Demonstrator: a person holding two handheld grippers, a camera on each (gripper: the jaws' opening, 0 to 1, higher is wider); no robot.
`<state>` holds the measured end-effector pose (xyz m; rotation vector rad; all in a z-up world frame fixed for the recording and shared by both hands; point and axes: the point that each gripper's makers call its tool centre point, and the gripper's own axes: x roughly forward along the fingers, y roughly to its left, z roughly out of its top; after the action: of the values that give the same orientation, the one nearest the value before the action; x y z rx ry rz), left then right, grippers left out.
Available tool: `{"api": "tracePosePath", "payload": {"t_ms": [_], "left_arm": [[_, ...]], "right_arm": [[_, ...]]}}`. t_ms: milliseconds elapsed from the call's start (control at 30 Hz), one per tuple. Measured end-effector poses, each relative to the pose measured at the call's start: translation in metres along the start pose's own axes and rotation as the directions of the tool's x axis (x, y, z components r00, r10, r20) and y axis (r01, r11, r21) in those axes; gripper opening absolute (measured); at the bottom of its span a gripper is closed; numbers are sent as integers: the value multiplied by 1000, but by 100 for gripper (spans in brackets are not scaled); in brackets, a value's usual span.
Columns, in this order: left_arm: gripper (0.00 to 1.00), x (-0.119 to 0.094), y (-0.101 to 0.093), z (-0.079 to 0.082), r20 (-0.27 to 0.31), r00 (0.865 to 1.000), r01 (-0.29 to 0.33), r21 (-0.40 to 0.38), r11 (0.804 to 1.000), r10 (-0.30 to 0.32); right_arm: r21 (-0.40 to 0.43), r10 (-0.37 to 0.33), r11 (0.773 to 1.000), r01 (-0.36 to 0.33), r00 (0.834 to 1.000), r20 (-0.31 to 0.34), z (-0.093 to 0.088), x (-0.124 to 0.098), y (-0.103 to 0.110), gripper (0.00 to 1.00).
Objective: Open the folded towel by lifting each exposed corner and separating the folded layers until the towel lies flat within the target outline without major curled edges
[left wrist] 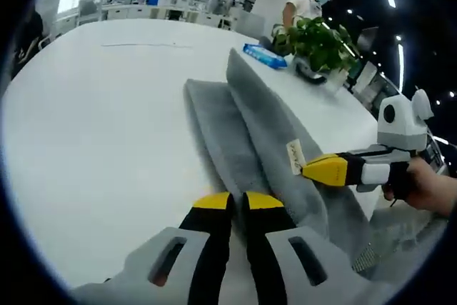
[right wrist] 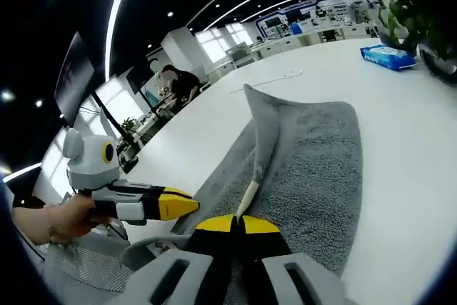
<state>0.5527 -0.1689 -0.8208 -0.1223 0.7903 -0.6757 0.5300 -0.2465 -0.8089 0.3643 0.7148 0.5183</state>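
Lying long on the white tabletop [left wrist: 93, 141], the grey towel [left wrist: 250, 133] looks soft, light and floppy; right tool [left wrist: 325, 169] clamps its tagged edge at 3 o'clock, left tool [left wrist: 239, 201] pinched at near hem.

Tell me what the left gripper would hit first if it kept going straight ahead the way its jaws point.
The left gripper, jaws closed, already sits at the near end of the gray towel. Going straight on, it would likely run along the towel's folded layers first; beyond them lies bare white table. Depth is hard to judge here.
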Motion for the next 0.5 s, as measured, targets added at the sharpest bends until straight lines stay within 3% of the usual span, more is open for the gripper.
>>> {"api": "tracePosePath", "payload": {"t_ms": [133,267,367,500], "left_arm": [[2,-1,-2,-1,-7,1000,6,-10,1000,-6],[1,-7,1,7,22,1000,-19,79,997,17],[1,-12,7,14,43,998,-54,123,991,49],[1,-14,14,13,36,997,-69,116,991,65]], "right_arm": [[-2,-3,1000,3,1000,0,1,-2,-1,0],[-6,-27,1000,27,1000,10,6,-9,-9,0],[18,-77,997,77,997,15,8,-19,-25,0],[17,-122,992,122,992,9,8,-26,-37,0]]}}
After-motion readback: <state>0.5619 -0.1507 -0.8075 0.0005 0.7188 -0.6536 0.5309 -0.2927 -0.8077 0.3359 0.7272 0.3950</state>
